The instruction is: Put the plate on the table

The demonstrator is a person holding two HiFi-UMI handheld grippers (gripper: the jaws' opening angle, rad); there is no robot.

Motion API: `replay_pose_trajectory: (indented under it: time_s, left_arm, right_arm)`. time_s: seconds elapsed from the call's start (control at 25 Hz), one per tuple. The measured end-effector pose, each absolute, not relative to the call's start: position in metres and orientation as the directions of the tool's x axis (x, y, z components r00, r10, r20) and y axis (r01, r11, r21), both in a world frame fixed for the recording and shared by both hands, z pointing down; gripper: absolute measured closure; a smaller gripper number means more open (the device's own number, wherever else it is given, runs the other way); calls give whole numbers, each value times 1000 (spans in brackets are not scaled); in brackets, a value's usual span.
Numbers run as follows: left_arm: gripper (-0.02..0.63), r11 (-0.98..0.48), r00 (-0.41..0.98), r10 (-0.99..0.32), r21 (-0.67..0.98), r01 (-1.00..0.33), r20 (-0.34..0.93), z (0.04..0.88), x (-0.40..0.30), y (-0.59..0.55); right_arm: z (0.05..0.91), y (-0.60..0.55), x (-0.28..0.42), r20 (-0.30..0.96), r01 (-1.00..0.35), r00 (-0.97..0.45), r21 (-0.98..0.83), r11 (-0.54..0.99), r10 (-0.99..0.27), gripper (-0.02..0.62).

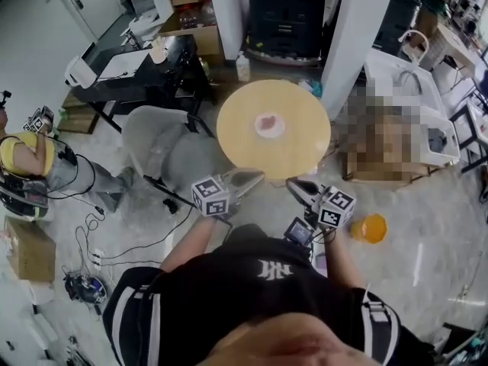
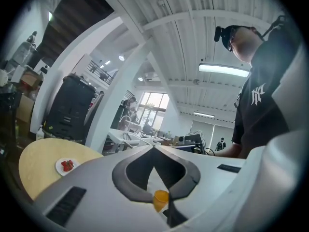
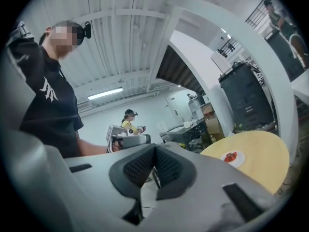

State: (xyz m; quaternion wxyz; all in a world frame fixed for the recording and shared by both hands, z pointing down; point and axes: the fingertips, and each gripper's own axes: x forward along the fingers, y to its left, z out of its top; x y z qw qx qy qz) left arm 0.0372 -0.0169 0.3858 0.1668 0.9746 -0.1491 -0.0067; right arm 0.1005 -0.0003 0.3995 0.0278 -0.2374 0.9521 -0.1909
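Observation:
A small white plate [image 1: 268,124] with red fruit on it rests at the middle of a round yellow table [image 1: 297,155]. Both grippers hang close to my body, just short of the table's near edge and apart from the plate. My left gripper [image 1: 258,175] is shut and holds nothing. My right gripper [image 1: 292,183] is shut and empty too, its tips turned toward the left one. In the left gripper view the shut left gripper [image 2: 154,147] has the plate [image 2: 66,166] far off on the table [image 2: 36,168]. The right gripper view shows the closed right gripper [image 3: 154,148] and the plate [image 3: 233,157].
A grey chair [image 1: 164,147] stands at the table's left. An orange object [image 1: 368,227] lies on the floor at the right. A white pillar [image 1: 351,36] rises behind the table. A person [image 1: 30,158] sits at the far left, with cables [image 1: 91,242] on the floor.

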Motion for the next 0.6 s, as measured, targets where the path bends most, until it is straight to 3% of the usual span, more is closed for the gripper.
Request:
replay_pose_trajectory:
  time_s: [0.12, 0.28, 0.6]
  left_arm:
    - [598, -906, 958, -284, 317, -279, 33, 385, 32, -4]
    - [598, -905, 941, -340, 275, -325, -6, 366, 25, -9]
    - [598, -904, 926, -369, 259, -339, -78, 350, -16, -35]
  right_arm:
    - [393, 6, 98, 27, -448, -882, -356, 820, -470, 594]
    - [379, -14, 119, 45, -566, -813, -296, 770, -580, 594]
    - [337, -25, 100, 17, -567, -818, -190, 801, -575, 594]
